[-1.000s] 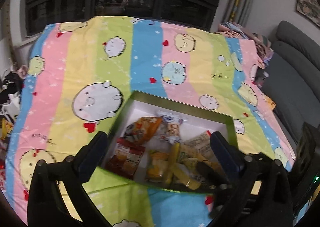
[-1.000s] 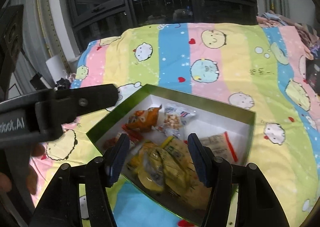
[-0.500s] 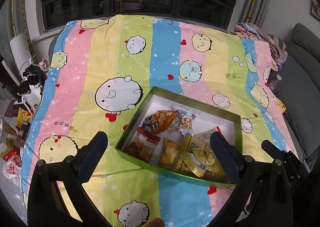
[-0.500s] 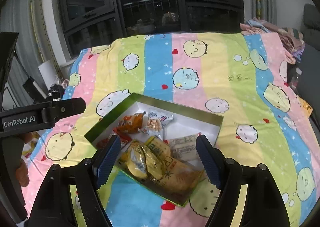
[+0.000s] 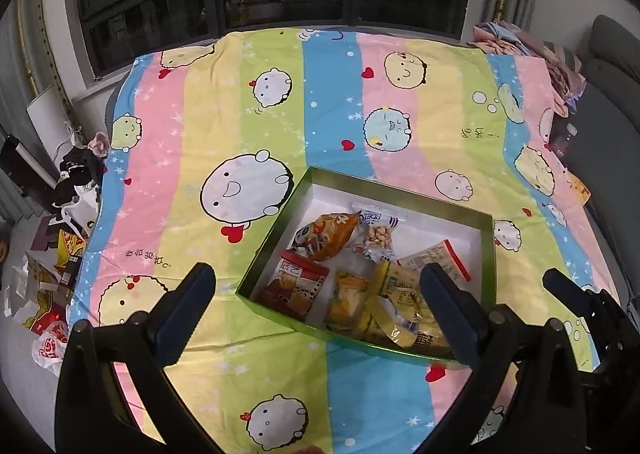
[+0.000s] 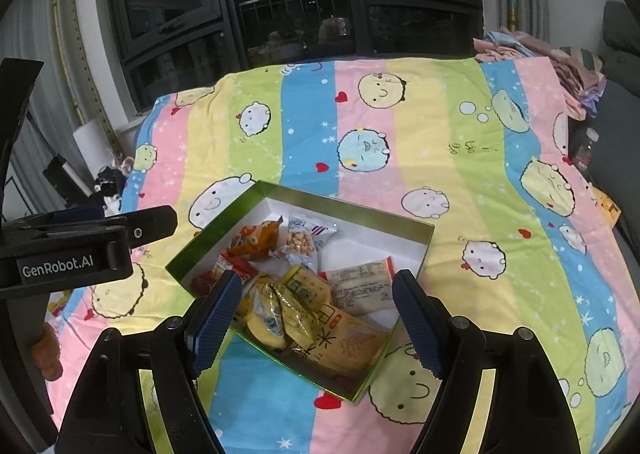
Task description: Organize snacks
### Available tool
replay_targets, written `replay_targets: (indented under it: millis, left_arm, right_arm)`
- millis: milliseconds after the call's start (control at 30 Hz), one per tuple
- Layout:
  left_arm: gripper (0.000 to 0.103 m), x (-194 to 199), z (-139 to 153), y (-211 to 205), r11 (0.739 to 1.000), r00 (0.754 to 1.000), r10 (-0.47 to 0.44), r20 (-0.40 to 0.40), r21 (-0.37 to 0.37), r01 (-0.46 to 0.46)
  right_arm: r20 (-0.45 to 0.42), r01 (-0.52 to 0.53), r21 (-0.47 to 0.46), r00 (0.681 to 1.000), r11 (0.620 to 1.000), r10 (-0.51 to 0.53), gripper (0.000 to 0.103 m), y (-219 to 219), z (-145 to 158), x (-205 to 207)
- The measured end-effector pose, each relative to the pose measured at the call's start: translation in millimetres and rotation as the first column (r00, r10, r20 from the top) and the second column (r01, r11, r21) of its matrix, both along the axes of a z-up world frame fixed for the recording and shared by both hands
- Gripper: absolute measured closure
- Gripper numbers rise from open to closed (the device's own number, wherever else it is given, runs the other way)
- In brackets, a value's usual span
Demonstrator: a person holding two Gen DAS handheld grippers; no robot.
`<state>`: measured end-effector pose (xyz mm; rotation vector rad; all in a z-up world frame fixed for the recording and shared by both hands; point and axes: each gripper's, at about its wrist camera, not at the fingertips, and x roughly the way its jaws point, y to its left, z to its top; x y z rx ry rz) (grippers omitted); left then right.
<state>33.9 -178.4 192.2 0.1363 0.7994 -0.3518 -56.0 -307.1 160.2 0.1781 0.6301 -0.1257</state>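
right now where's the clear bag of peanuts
In the left wrist view the peanut bag lies inside the green box, toward its far side, just right of the orange snack packet.

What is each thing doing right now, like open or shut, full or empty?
Green box: lid off, resting on the blanket, holding snacks.
Snack packets: inside the box, piled at its near end.
Left gripper: open, empty.
Right gripper: open, empty.
Striped blanket: spread flat.

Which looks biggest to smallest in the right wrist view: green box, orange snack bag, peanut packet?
1. green box
2. orange snack bag and peanut packet: look about alike, not ranked.
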Motion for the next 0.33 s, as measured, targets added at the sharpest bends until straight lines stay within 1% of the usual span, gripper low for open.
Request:
replay_targets:
  millis: [200, 333]
  left_arm:
    - [0.000, 6, -4, -6, 1.000, 1.000, -0.001, -0.025, -0.015, 0.001]
    - [0.000, 7, -6, -12, 1.000, 1.000, -0.009, -0.023, -0.009, 0.008]
  right_arm:
    - [-0.020, 0.002, 0.007, 1.000, 1.000, -0.002, 0.025, -3, -4, 5]
    - [-0.026, 0.005, 0.014, 1.000, 1.000, -0.005, 0.025, -3, -6, 7]
